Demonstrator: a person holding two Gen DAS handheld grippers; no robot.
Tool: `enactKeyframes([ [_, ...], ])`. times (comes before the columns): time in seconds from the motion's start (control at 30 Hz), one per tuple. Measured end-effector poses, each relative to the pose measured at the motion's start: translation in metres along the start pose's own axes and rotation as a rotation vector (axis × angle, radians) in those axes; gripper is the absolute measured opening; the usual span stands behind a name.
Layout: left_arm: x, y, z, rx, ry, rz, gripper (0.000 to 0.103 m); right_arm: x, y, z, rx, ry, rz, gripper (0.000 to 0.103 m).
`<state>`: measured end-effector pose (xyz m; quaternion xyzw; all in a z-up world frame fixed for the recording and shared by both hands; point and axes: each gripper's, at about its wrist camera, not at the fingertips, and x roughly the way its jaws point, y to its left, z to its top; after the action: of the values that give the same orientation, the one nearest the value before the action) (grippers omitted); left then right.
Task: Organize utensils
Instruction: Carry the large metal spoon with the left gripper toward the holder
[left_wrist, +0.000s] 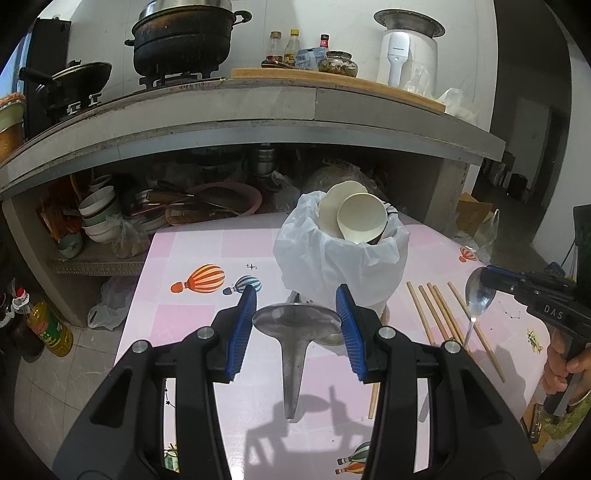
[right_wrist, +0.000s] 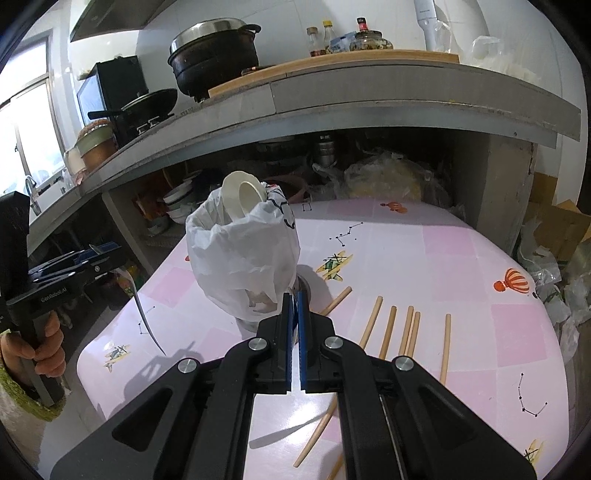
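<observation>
Left gripper is clamped on a metal spoon's bowl, handle hanging toward 6 o'clock. Right gripper is pinched shut on a second spoon, I think, with chopsticks on the table at its 3 o'clock.

Legible markings:
- "DAS" on the black body of the right gripper.
- "GenRobot.AI" on the side of the left gripper.
- Bottle labels: unreadable.

Our left gripper and right gripper are black frames with ribbed blue pads and round silver screws. White lettering marks their bodies. We wear a fuzzy green sleeve and a thin bangle.
</observation>
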<state>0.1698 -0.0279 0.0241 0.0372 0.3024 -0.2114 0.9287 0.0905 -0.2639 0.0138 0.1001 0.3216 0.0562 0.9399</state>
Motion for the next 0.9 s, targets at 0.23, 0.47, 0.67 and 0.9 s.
enactKeyframes([
  [0.23,-0.006,-0.003,0.003,0.005,-0.013,-0.002,0.043,-0.007,0.0,0.001,0.002,-0.013,0.004,0.003],
  [0.47,-0.011,-0.007,0.007,0.013,-0.026,-0.005,0.042,-0.013,0.0,0.002,0.002,-0.026,0.008,0.003],
  [0.67,-0.016,-0.009,0.009,0.015,-0.036,-0.007,0.042,-0.018,-0.002,0.003,0.006,-0.033,0.012,0.003],
  [0.9,-0.018,-0.011,0.01,0.019,-0.041,-0.007,0.043,-0.022,-0.002,0.003,0.009,-0.039,0.017,0.003],
])
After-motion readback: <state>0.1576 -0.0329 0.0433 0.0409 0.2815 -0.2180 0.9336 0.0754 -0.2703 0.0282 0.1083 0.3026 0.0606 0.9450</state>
